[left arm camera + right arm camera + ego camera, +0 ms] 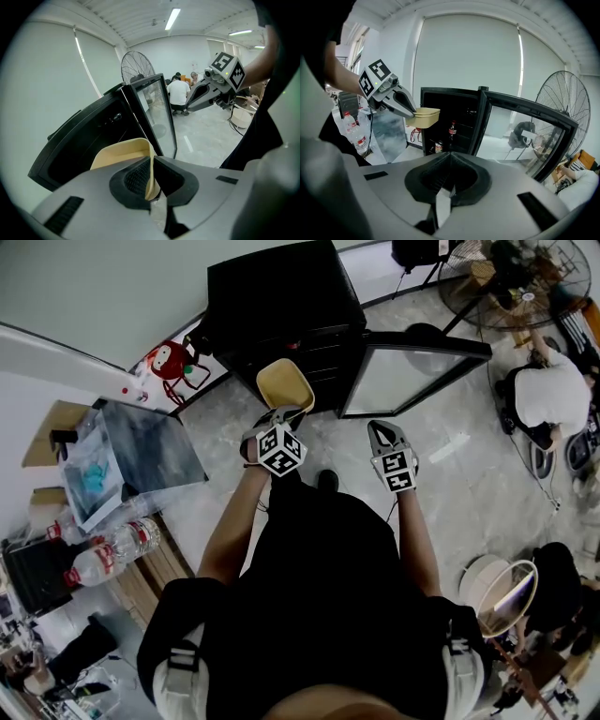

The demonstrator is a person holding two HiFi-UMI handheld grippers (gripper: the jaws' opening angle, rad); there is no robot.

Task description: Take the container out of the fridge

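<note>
L gripper (281, 412) is clamped on the container (286, 382). In its own view the jaws are closed on the near wall of the beige tub, w/ the thin wall pinched between the ribbed pads (137, 177). The rest of the container sticks out ahead and a bit left of the jaws, open side up. The container hangs in the air off the gripper alone, on no shelf. The black fridge (281, 296) is just beyond it. The fridge's glass door (412, 376) stands swung open, ahead and to the right of the L gripper. R gripper (382, 427) is about level w/ the L one and well apart on its right, pointing toward the door's near edge. In its own view the jaws are pressed together w/ nothing between them. Seen from the R gripper, the L gripper and container sit ahead-left, in front of the fridge's left edge and outside the cabinet. Straight ahead inside the fridge are a bottle (452, 129) on a shelf and a can (438, 147) lower down. A fan (565, 108) stands ahead-right of the R gripper, past the door. Water bottles (117, 549) lie well off to the L gripper's left and nearer the person. A person in a white top (548, 395) is far to the R gripper's right, beyond the door.
</note>
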